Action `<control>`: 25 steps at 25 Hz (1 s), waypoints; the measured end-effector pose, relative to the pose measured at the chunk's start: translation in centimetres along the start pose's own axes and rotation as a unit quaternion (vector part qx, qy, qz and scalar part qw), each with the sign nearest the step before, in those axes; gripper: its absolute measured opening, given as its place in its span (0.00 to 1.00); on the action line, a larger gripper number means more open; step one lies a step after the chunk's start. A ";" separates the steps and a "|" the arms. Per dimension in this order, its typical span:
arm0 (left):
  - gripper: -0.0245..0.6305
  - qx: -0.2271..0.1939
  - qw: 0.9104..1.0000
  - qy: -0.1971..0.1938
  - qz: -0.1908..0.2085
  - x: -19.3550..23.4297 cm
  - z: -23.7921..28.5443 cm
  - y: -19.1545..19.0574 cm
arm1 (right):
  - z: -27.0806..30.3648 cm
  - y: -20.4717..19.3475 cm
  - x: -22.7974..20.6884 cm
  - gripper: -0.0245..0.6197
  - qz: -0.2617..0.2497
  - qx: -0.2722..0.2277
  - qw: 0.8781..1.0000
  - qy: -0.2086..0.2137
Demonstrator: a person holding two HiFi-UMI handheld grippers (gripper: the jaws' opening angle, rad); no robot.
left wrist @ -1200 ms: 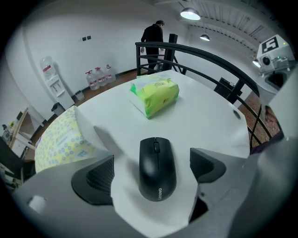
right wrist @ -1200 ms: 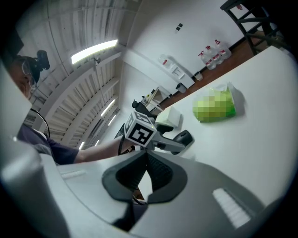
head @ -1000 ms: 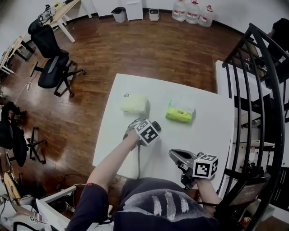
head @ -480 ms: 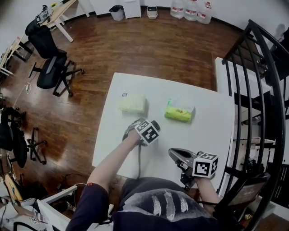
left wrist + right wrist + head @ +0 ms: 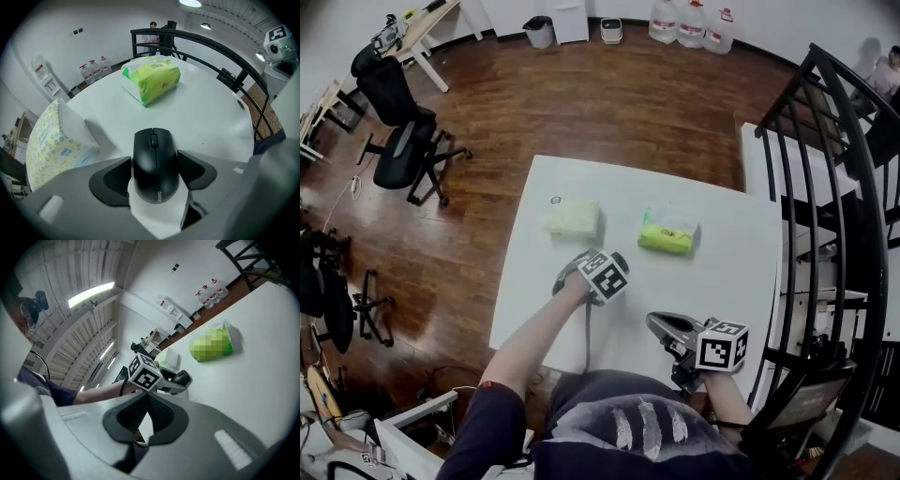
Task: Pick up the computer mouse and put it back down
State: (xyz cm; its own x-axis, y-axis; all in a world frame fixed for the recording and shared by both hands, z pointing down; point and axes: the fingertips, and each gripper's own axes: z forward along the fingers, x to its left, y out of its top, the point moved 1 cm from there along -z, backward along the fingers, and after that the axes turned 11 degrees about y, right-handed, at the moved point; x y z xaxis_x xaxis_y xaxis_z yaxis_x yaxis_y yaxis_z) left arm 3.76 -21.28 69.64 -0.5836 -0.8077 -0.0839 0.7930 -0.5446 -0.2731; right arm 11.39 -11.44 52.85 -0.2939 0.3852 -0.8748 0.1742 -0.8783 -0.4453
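Observation:
In the left gripper view a black computer mouse [image 5: 154,164] lies on the white table [image 5: 211,117], between the jaws of my left gripper [image 5: 154,160]. The jaws have just been closing, and both dark pads [image 5: 117,176] now rest against the mouse's sides. The head view shows the left gripper [image 5: 581,270] pointing steeply down at the table's left half, its marker cube covering the mouse. My right gripper [image 5: 661,326] hovers by the table's near edge, well apart from the mouse. Its jaws [image 5: 147,397] are shut with nothing between them.
A yellow-patterned tissue pack [image 5: 574,217] lies just beyond the left gripper, and a green wipes pack [image 5: 667,234] sits to its right. A black railing [image 5: 825,187] runs along the table's right side. Office chairs [image 5: 408,141] stand on the wooden floor at the left.
Both grippers keep their places in the head view; only the view itself has shifted slightly.

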 end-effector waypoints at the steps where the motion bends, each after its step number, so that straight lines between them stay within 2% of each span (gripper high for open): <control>1: 0.53 0.000 1.000 0.000 0.000 -0.2 0.0 0.0 | -0.1 0.0 0.1 0.05 0.000 -0.001 1.000 0.000; 17: 0.50 0.017 1.000 -0.008 -0.023 -1.6 -1.7 -0.7 | -2.2 -0.8 1.9 0.05 -0.015 -0.013 1.000 -0.004; 20: 0.50 0.010 1.000 -0.009 -0.023 -1.8 -3.0 -0.6 | -2.2 -1.0 2.4 0.05 -0.020 -0.012 1.000 0.000; 25: 0.50 -0.016 0.999 -0.034 -0.039 -2.6 -6.9 0.0 | -2.3 -1.3 3.1 0.05 -0.022 -0.010 1.000 0.012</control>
State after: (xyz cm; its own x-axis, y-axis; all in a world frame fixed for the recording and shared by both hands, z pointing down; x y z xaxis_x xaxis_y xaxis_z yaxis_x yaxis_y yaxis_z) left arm 4.04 -17.60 63.21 -0.6299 -0.7766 0.0032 0.7386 -0.6003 -0.3069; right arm 12.40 -8.46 50.32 -0.2799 0.4298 -0.8585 0.1799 -0.8549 -0.4867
